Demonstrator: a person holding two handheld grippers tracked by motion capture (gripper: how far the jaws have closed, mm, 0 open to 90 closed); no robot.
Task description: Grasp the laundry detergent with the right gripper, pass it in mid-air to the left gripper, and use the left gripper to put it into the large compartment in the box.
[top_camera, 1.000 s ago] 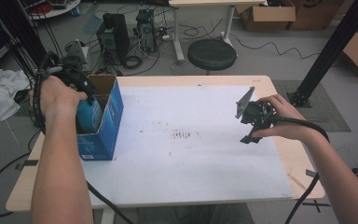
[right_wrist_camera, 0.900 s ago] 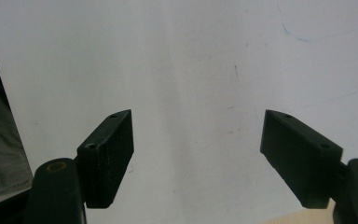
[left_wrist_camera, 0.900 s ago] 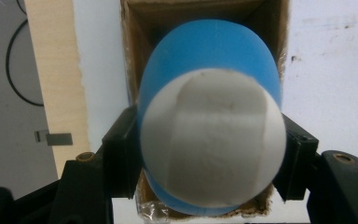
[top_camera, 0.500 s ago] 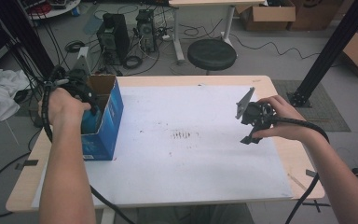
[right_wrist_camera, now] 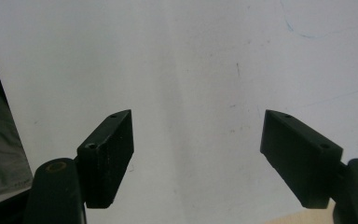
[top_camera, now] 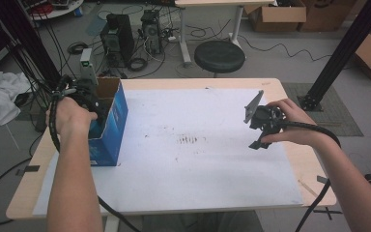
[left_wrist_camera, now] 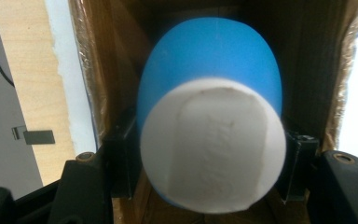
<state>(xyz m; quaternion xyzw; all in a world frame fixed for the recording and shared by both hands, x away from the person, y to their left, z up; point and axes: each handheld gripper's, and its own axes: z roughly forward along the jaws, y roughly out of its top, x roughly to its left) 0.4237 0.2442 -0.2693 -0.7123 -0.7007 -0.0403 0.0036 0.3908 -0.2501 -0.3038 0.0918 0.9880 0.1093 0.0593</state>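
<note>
The left gripper (left_wrist_camera: pixel 209 154) is clamped on a blue cup (left_wrist_camera: pixel 209 93) inside the cardboard box (top_camera: pixel 108 130) at the desk's (top_camera: pixel 290 92) left edge, a grip the high view hides; light, likely crushable, it wants gentle side-wall holding, while the right gripper (right_wrist_camera: pixel 198 156) stands apart, empty.

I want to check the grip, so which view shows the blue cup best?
The left gripper view: the blue cup sits close up between the gripper's jaws inside the box. In the high view the hand covers it.
</note>
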